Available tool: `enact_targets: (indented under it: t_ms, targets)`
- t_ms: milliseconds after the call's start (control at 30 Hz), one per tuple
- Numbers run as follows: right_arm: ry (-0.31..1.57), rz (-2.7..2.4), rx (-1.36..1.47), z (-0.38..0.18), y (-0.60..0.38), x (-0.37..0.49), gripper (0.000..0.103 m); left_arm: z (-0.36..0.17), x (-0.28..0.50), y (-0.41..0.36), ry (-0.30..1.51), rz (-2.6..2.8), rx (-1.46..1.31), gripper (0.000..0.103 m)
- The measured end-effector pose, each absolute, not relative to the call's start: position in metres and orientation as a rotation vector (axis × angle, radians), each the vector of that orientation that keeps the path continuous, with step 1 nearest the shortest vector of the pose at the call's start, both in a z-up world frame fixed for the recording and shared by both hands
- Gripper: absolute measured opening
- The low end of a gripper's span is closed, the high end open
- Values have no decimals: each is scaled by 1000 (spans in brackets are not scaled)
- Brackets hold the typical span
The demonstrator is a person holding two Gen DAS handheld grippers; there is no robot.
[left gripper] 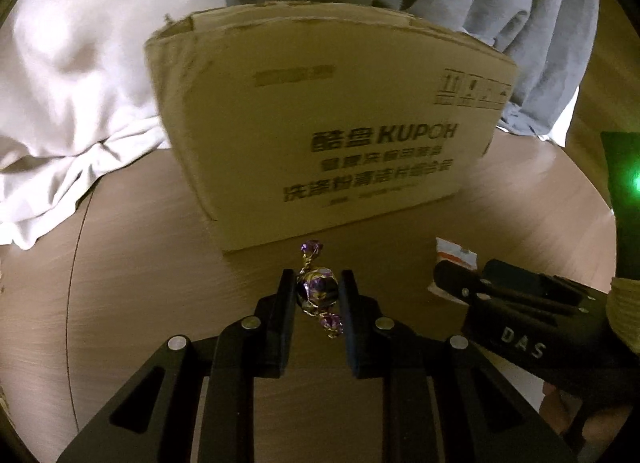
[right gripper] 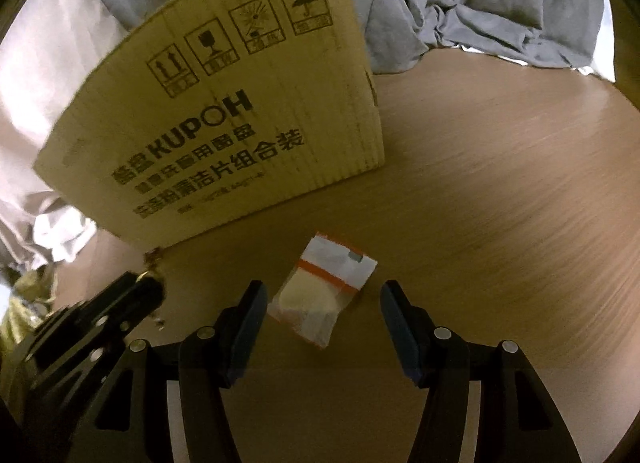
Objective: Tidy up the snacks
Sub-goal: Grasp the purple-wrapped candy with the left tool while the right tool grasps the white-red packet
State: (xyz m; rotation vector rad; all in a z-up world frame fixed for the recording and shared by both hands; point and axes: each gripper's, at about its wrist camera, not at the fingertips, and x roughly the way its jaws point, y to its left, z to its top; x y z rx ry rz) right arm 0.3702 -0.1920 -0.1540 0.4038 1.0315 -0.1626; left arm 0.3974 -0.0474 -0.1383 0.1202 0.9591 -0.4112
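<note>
My left gripper (left gripper: pixel 318 289) is shut on a purple foil-wrapped candy (left gripper: pixel 318 291), held just above the wooden table in front of a cardboard box (left gripper: pixel 320 131) printed KUPOH. My right gripper (right gripper: pixel 322 299) is open, its fingers on either side of a white snack packet with an orange stripe (right gripper: pixel 324 291) that lies flat on the table. The packet also shows in the left wrist view (left gripper: pixel 456 259), partly hidden behind the right gripper's body. The box fills the upper left of the right wrist view (right gripper: pixel 240 123). The left gripper shows at the lower left of that view (right gripper: pixel 136 295).
The round wooden table (right gripper: pixel 500 203) carries the box. White bedding (left gripper: pixel 72 83) lies to the left and grey cloth (right gripper: pixel 480 3) bunches behind the box. A green light (left gripper: pixel 634 183) glows at the right edge.
</note>
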Motion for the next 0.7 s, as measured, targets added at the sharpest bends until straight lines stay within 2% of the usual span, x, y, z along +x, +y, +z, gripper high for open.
enact_targets:
  t_ms: [333,367,400,500,700]
  targets:
    - [1036,-182,157,-160,-155,385,59,-145,402,-27,966,-371,76,21]
    - [1032,-186,131,-161,-151,384,57,-145,401,-25,964,-372,77,21]
    - [1021,-189,103,-162,-148,382,49,-145,400,-25,961,-373,80,21]
    - [1004,-171,80,-161,-144,378,42,-145,399,-25,959,-377,78,21]
    - [1002,-140,119,-155,-154,372,36,-141,395,-24,931,-392,70,21]
